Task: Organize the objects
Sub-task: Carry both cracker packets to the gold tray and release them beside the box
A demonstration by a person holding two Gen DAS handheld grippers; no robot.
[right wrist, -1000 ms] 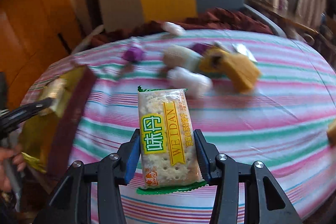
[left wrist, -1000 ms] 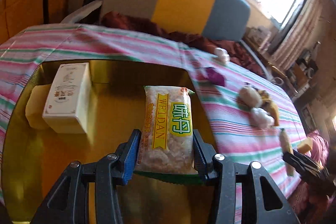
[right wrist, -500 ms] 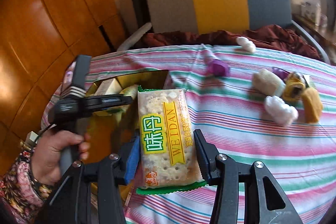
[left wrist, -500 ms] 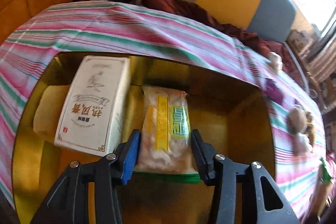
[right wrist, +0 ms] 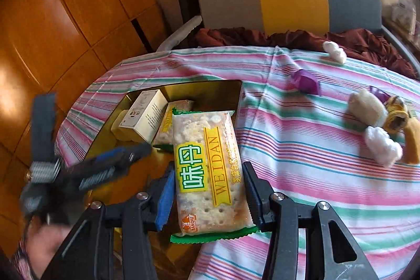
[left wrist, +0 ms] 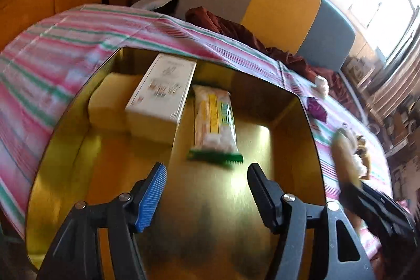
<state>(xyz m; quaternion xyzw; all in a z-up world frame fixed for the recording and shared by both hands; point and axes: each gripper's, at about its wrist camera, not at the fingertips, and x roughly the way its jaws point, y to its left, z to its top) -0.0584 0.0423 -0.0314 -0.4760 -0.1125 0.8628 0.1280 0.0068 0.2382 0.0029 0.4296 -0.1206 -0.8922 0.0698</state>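
The right hand-held gripper (right wrist: pixel 208 197) pinches a cracker packet (right wrist: pixel 207 169) across its long sides over the gold tin's (left wrist: pixel 304 122) near edge (light, brittle, slippery film); the left hand-held gripper (left wrist: pixel 206 190) is opening, empty.

Right tongs (right wrist: pixel 207 198) clamp a cracker packet (right wrist: pixel 207 169) — over the gold tray (right wrist: pixel 215 88).

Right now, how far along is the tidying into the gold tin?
Done: the gold rectangular tin holds a white printed box, a pale yellow block and one Weidan cracker packet, lying clear of the opening left tool. In hand: the right tool grips a second Weidan cracker packet at the tin. Left: purple wrapped sweets, white fluffy pieces and a cream roll on the striped cloth.
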